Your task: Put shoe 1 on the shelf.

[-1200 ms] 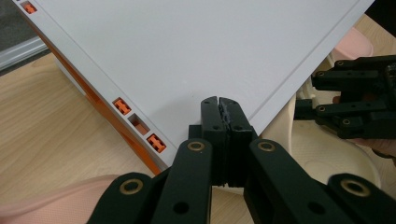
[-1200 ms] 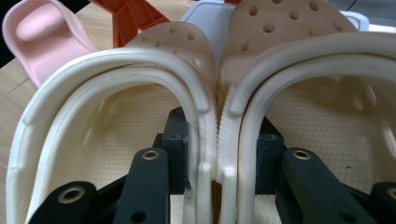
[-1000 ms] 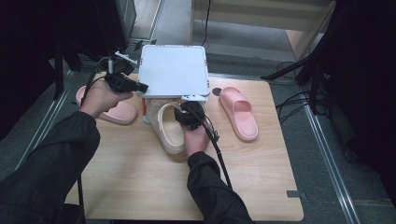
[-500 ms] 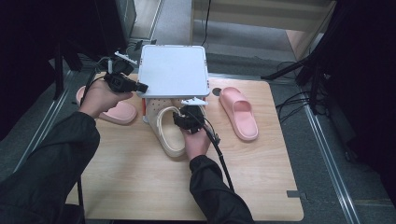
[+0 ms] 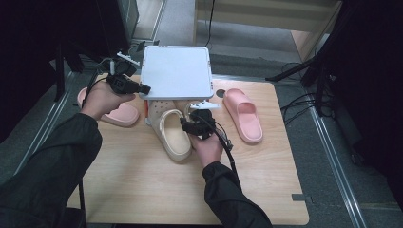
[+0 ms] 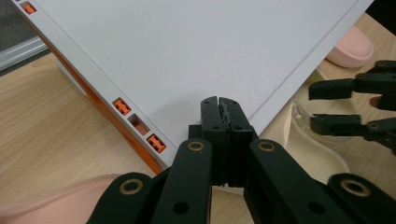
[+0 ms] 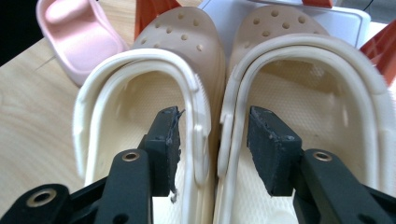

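In the high view, even overhead light falls on the tabletop [image 5: 142, 190], while the upper left and right of the frame sink into near-black. The white lid [image 5: 177, 71] is bright, almost washed out. Shadows are soft. Both gripper views are sharp at centre, with the near fingers [image 7: 164, 140] slightly soft along the bottom edge.

Two cream clogs [image 7: 205, 107] side by side, toes beneath raised white lid [image 5: 177, 71]

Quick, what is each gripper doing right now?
Left gripper: shut on the edge of the white lid.
Right gripper: open, jaws just been opening, astride the adjoining walls of the two cream clogs.
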The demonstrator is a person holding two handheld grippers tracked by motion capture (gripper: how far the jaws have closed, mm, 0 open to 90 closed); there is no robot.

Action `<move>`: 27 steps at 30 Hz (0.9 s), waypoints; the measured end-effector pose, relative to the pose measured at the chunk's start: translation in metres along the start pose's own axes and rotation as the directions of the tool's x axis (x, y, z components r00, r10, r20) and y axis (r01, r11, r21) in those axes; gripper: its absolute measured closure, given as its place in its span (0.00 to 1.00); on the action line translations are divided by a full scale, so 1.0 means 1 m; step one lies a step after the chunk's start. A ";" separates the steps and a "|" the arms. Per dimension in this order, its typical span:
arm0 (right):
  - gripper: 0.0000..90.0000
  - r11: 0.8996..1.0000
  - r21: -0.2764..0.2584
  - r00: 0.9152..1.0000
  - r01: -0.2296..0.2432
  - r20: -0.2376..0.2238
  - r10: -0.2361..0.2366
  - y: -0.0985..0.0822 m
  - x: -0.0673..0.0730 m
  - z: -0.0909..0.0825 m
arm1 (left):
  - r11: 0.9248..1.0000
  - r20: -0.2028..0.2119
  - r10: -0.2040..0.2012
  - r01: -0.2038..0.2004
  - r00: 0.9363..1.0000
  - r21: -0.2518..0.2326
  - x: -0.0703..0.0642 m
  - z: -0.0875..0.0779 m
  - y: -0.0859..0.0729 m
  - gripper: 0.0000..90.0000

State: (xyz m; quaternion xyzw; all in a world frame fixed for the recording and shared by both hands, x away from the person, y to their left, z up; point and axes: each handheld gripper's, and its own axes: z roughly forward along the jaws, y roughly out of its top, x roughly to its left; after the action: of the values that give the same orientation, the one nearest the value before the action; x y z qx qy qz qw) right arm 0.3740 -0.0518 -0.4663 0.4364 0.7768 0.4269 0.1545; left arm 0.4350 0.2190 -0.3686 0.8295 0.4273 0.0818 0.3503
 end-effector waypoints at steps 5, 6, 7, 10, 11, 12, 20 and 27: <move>0.74 1.000 0.004 0.999 -0.008 -0.042 0.009 -0.006 0.000 -0.017 | 1.000 0.004 -0.008 0.008 1.000 -0.003 0.001 0.000 0.000 0.99; 0.77 1.000 0.003 0.999 -0.013 -0.052 0.013 -0.008 0.001 -0.020 | 1.000 0.005 -0.005 0.005 1.000 -0.001 0.001 0.000 0.000 0.99; 0.81 1.000 0.006 0.998 -0.008 -0.062 0.008 -0.010 0.002 -0.023 | 1.000 0.010 -0.008 0.008 1.000 0.001 0.002 -0.001 0.000 0.99; 0.89 1.000 0.008 0.997 0.024 -0.077 -0.023 -0.017 0.006 -0.031 | 1.000 0.017 -0.022 0.022 1.000 0.000 0.003 0.000 0.000 1.00; 0.96 0.999 0.008 0.996 0.033 -0.079 -0.032 -0.020 0.007 -0.034 | 1.000 0.013 -0.021 0.021 1.000 -0.001 0.003 0.000 0.000 1.00; 1.00 0.999 -0.002 0.996 0.047 -0.077 -0.047 -0.023 0.009 -0.037 | 1.000 0.009 -0.021 0.021 1.000 -0.003 0.002 0.000 0.000 1.00; 1.00 0.997 0.020 0.988 0.077 -0.135 -0.074 -0.054 0.016 -0.045 | 1.000 -0.012 0.000 0.000 1.000 -0.001 -0.001 0.000 0.000 1.00; 1.00 0.993 0.033 0.981 0.111 -0.164 -0.104 -0.075 0.024 -0.047 | 1.000 -0.021 0.005 -0.005 1.000 0.003 -0.002 0.000 0.000 1.00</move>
State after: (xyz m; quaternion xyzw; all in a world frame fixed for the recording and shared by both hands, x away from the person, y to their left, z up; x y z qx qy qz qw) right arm 0.2902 -0.0761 -0.4951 0.3609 0.8179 0.4357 0.1046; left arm 0.4339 0.2173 -0.3679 0.8301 0.4292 0.0907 0.3443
